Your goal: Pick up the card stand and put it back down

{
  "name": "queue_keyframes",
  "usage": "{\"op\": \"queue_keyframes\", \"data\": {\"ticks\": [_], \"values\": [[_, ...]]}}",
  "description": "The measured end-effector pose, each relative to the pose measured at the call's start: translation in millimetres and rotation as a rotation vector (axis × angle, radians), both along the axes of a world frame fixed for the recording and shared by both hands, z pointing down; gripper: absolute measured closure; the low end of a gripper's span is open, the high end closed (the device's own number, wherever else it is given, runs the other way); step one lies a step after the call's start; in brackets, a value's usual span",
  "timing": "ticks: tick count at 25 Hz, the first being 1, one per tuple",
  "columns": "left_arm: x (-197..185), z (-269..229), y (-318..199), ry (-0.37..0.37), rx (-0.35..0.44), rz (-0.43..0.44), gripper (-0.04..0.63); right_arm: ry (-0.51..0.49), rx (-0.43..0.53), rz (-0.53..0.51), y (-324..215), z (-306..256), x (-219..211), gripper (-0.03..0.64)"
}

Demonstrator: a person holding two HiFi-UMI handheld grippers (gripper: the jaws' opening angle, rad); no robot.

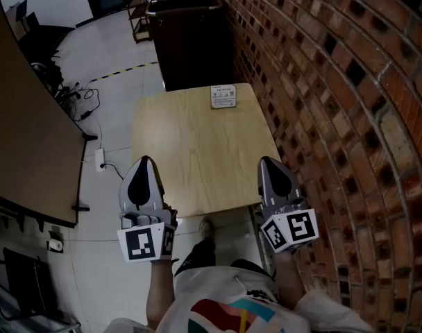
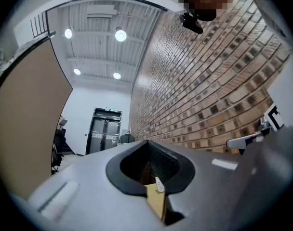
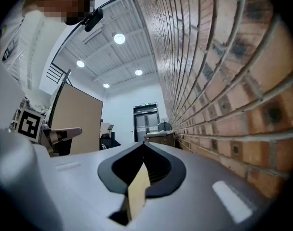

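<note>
Head view gives the whole picture: the card stand [image 1: 223, 96] sits upright at the far edge of the wooden table [image 1: 197, 158], close to the brick wall [image 1: 336, 82], and nobody has touched it yet. The left gripper [image 1: 145, 161] and the right gripper [image 1: 266, 161] hover over the near edge, well apart from the stand. Each gripper's own view shows its jaws pressed together with nothing between them.

The risks come from that. A reach with the jaws closed would only shove the stand, and it stands so near the back edge that a push could tip it or send it off the table towards the dark cabinet [image 1: 193, 44] behind. The jaws need to spread first. The stand looks light and thin, so an off-centre pinch might let it swing or slip. On the right-hand side the wall leaves little room for the approach.

As for containers, the table carries none. The only holder is the stand itself, with a printed card in it; the print is too small to read.
</note>
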State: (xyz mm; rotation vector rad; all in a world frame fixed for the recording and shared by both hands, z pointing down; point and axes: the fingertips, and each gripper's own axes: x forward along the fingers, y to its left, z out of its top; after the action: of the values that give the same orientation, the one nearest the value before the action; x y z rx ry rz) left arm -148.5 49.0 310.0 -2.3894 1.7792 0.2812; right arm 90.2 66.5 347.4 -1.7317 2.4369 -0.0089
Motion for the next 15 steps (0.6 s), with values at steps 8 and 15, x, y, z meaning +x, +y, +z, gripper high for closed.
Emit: {"op": "queue_keyframes", "data": {"ticks": [8,15], "values": [[-12,11,-106,0.014,-0.055,-0.014,0.601,-0.004,-0.095,0.020,-108,16,-7,0.563],[-29,-10,-135,0.040,-0.004,-0.071,0.601,0.019,-0.178,-0.001,-152,42,-14,0.566]]}}
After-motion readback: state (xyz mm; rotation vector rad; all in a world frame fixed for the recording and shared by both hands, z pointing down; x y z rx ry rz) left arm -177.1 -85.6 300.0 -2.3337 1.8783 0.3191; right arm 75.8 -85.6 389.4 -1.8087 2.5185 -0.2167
